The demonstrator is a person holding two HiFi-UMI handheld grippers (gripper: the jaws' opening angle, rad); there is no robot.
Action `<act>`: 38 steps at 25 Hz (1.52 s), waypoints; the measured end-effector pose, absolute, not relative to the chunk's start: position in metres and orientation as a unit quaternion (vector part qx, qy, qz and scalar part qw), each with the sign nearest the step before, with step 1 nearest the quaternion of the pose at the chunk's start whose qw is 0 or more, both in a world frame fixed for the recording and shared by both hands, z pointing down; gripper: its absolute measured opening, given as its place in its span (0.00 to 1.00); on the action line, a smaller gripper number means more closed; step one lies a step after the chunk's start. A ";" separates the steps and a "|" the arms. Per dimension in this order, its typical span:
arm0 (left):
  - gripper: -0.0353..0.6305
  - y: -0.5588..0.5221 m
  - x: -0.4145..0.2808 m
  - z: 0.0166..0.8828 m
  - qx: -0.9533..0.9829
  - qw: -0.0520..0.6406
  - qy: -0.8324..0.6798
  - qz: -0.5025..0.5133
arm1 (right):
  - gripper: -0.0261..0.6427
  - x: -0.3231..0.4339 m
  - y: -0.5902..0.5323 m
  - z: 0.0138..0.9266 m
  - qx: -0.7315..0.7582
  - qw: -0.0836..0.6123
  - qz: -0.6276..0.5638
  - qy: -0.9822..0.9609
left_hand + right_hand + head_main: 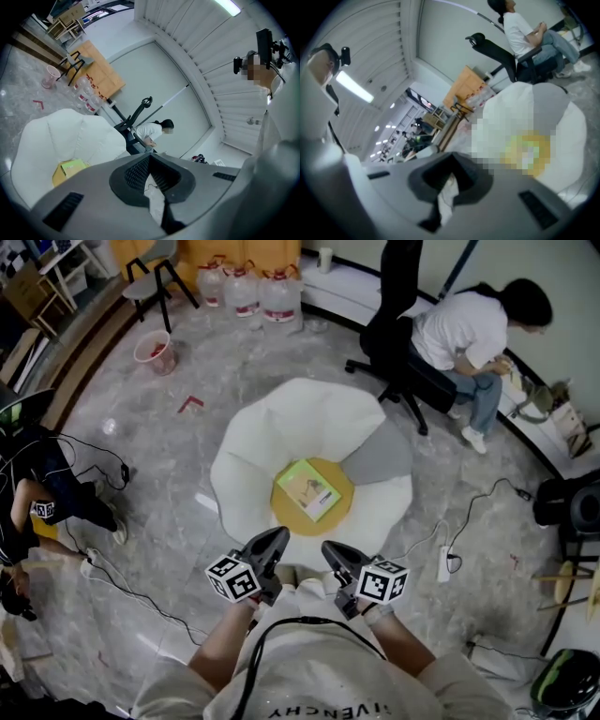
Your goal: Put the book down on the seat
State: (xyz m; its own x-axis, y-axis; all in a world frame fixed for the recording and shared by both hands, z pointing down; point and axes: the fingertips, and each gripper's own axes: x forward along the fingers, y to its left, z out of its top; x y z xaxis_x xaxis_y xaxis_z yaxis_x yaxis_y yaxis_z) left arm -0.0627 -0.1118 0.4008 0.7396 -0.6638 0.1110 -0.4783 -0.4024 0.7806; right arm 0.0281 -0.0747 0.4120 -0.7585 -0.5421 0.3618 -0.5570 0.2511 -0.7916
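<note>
Green book flat on yellow seat of white chair, left tongs and right tongs both closed on nothing, book partly hidden in left gripper view

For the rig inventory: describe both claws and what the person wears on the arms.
The left claw and right claw match: dark tapered jaws, grey body, a white cube with black square markers. A black cable runs over the pale short-sleeved top.

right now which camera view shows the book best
The head view: the book lies flat on the yellow seat, with its whole cover visible. The left gripper view shows it small, from a low angle; the right gripper view is blurred there.
</note>
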 end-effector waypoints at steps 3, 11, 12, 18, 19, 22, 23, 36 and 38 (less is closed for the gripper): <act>0.09 -0.110 -0.064 0.400 0.831 0.424 -0.343 -0.110 | 0.06 0.028 -0.074 0.409 0.349 0.010 0.503 -0.791; 0.09 -0.111 -0.067 0.376 0.839 0.410 -0.339 -0.111 | 0.06 0.015 -0.079 0.379 0.329 0.032 0.467 -0.820; 0.09 -0.112 -0.067 0.373 0.840 0.409 -0.339 -0.112 | 0.06 0.013 -0.079 0.376 0.325 0.042 0.457 -0.827; 0.09 -0.120 -0.073 0.352 0.844 0.397 -0.339 -0.119 | 0.06 0.005 -0.082 0.354 0.306 0.052 0.430 -0.848; 0.09 -0.120 -0.074 0.349 0.846 0.394 -0.339 -0.118 | 0.06 0.005 -0.082 0.350 0.305 0.050 0.429 -0.849; 0.09 -0.122 -0.076 0.344 0.853 0.385 -0.336 -0.107 | 0.06 0.004 -0.085 0.339 0.305 0.044 0.421 -0.853; 0.09 -0.123 -0.076 0.342 0.855 0.382 -0.335 -0.105 | 0.06 0.005 -0.086 0.336 0.305 0.044 0.417 -0.855; 0.09 -0.130 -0.080 0.309 0.860 0.372 -0.325 -0.129 | 0.06 0.006 -0.102 0.305 0.302 0.053 0.366 -0.879; 0.09 -0.130 -0.079 0.304 0.861 0.370 -0.324 -0.127 | 0.06 0.005 -0.104 0.298 0.301 0.048 0.360 -0.882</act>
